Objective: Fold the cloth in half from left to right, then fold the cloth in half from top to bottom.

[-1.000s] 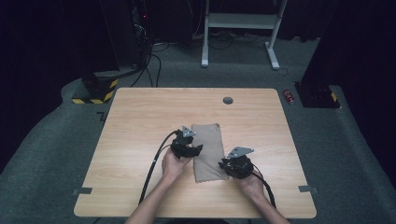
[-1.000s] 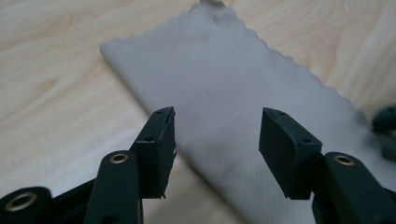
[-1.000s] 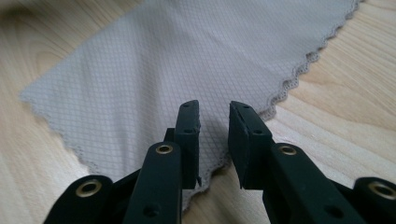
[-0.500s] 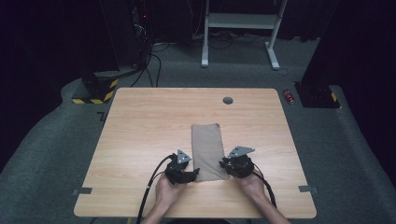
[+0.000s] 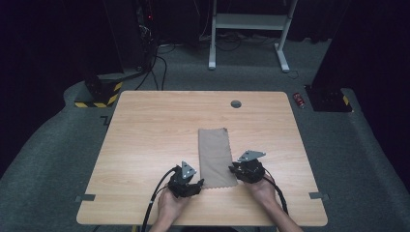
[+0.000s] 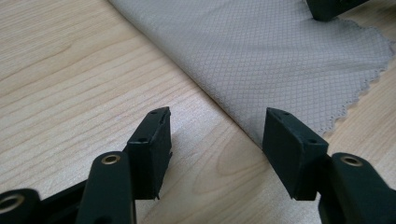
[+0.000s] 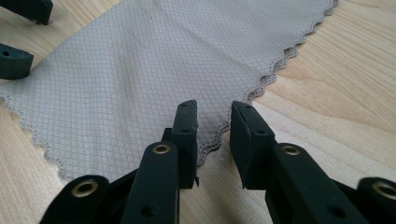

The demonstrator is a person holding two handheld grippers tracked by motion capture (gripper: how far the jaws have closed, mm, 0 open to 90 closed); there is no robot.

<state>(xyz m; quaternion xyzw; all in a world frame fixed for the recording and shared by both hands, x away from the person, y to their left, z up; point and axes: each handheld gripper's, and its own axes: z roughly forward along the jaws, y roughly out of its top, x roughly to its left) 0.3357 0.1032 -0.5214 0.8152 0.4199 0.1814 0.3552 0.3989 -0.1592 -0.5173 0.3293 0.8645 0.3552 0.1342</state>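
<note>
- In the high view, a grey-brown cloth [image 5: 215,155] was seen lying flat on the wooden bench [image 5: 145,135], its scalloped near edge toward the person. The left hand-held gripper [image 5: 189,186] was placed at the cloth's near left corner, the right hand-held gripper [image 5: 240,170] at its near right edge.
- In the left gripper view, the jaws of the left hand-held gripper [image 6: 215,133] were spread wide, having just been opening, with bare bench between them and the cloth [image 6: 280,51] just beyond.
- In the right gripper view, the jaws of the right hand-held gripper [image 7: 214,128] were narrowly parted and released, the scalloped edge of the cloth [image 7: 154,70] lying between the tips, unpinched.
</note>
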